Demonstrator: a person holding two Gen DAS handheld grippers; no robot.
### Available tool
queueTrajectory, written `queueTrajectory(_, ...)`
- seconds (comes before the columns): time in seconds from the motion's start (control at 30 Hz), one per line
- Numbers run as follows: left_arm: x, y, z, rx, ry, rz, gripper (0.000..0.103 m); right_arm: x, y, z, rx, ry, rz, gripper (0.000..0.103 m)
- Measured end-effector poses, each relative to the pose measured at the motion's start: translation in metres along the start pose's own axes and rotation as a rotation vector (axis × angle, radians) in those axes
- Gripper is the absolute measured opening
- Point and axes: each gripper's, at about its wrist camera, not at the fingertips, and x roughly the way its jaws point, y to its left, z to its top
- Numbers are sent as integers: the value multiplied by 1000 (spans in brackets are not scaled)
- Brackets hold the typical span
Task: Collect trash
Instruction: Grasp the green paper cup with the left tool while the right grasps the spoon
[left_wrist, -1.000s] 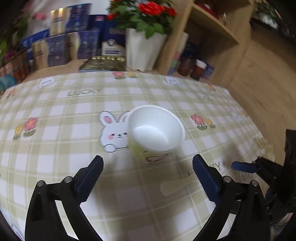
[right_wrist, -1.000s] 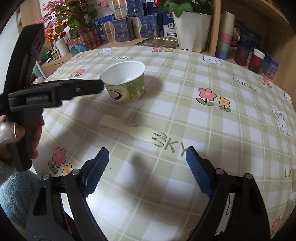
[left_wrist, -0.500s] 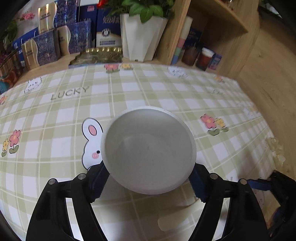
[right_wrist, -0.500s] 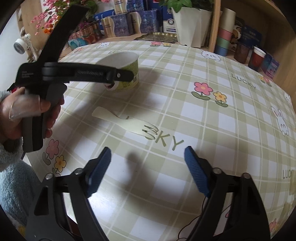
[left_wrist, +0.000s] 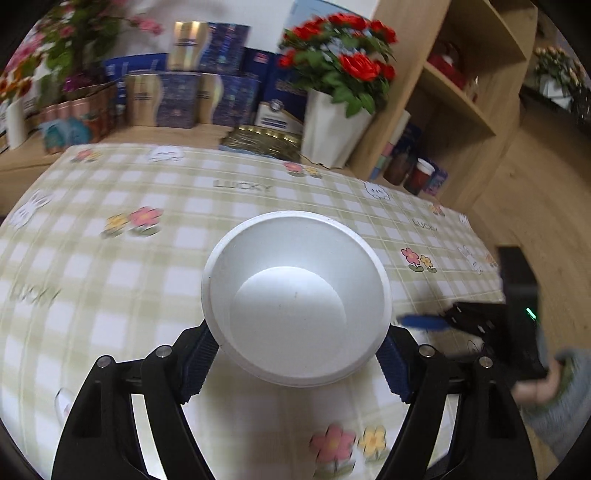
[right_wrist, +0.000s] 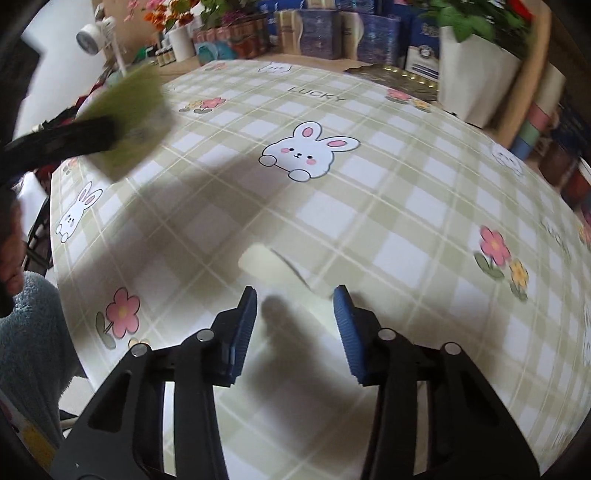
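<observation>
A white paper cup (left_wrist: 295, 295) with a green printed side hangs above the checked tablecloth (left_wrist: 110, 295), and my left gripper (left_wrist: 295, 332) is shut on it, blue pads pressing both sides. The right wrist view shows the same cup (right_wrist: 129, 118) blurred at upper left. A pale disposable fork (right_wrist: 266, 264) lies flat on the cloth. My right gripper (right_wrist: 295, 291) hovers low over it with its jaws closing. The fork's near end sits just ahead of and between the tips, untouched. One blue finger (left_wrist: 424, 322) of the right gripper shows low at the right.
Behind the table stand a white pot of red roses (left_wrist: 332, 125), blue and gold boxes (left_wrist: 177, 99), a gold tray (left_wrist: 262, 138) and a wooden shelf (left_wrist: 461, 110) with cups. A person's fluffy sleeve (right_wrist: 33, 332) is at the table's left edge.
The left gripper closed around the cup and lifted it off the cloth. The right gripper dropped towards the fork, turned, and its jaws narrowed.
</observation>
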Motion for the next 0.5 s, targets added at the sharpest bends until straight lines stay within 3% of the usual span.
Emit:
queueTrajectory(0.17,-38,21,-21,-83,-32,-2,75,14,5,15,-75,54,15,43)
queueTrajectory(0.27,-53,30,-33,-117,-40,-3,75,16,6,19,-78,61,26,19)
queueTrajectory(0.33,-59,33,-38,-122,-42,4,75,15,5,20,-56,58,25,18)
queueTrajectory(0.37,-63,35,-41,-126,-42,7,75,14,6,18,-44,47,24,16)
queueTrajectory(0.4,-64,36,-43,-128,-43,8,75,12,7,17,-34,32,21,8)
queueTrajectory(0.5,-69,35,-48,-124,-43,9,75,-5,6,12,58,-56,27,6)
